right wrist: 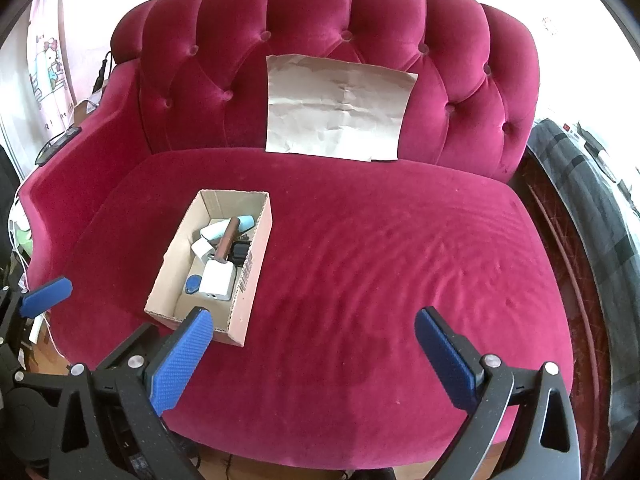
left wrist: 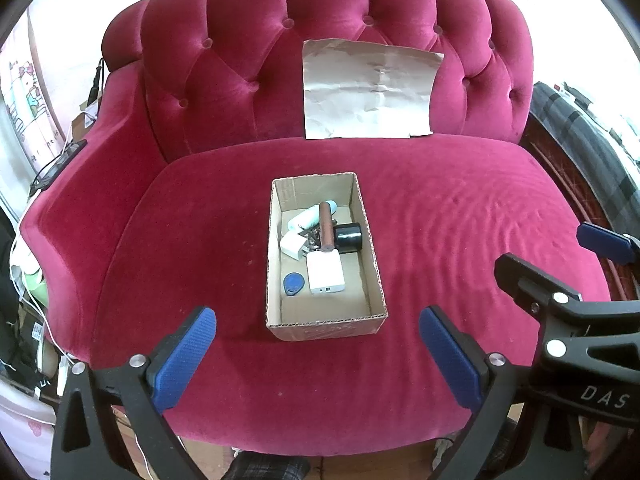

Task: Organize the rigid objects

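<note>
Left wrist only: black cylinder (left wrist: 348,237).

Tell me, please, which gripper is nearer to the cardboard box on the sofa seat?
Left, probably. The left gripper faces the cardboard box straight on, open, just short of its near wall. The right gripper, also open, sits off to the box's right over bare cushion.
</note>
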Available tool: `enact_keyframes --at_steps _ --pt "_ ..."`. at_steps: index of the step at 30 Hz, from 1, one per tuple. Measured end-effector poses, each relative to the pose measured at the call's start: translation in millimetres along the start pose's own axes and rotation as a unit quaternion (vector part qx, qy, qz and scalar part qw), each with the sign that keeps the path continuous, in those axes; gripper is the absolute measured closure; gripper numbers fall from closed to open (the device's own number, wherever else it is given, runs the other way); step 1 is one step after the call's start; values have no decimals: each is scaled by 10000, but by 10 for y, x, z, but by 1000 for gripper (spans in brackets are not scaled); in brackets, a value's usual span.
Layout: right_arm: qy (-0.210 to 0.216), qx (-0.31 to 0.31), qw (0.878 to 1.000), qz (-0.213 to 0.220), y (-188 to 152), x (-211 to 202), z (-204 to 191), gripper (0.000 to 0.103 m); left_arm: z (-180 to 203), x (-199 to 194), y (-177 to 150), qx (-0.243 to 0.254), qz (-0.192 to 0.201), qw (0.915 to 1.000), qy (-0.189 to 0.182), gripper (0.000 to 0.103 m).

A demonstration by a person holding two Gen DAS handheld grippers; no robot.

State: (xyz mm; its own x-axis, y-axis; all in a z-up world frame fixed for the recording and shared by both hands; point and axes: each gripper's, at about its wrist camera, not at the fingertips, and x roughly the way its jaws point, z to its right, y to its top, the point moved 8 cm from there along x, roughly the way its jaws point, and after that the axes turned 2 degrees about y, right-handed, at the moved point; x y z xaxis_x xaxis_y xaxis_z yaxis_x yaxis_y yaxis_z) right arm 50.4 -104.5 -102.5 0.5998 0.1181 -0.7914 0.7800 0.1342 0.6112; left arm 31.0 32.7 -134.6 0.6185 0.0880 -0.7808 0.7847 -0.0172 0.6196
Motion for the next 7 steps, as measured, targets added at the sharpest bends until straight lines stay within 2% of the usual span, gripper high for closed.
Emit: enact_keyframes --at_steps 7 --pt "9 23 10000 -10 25 2 -7 0 17 6 15 49 14 10000 -55 0"
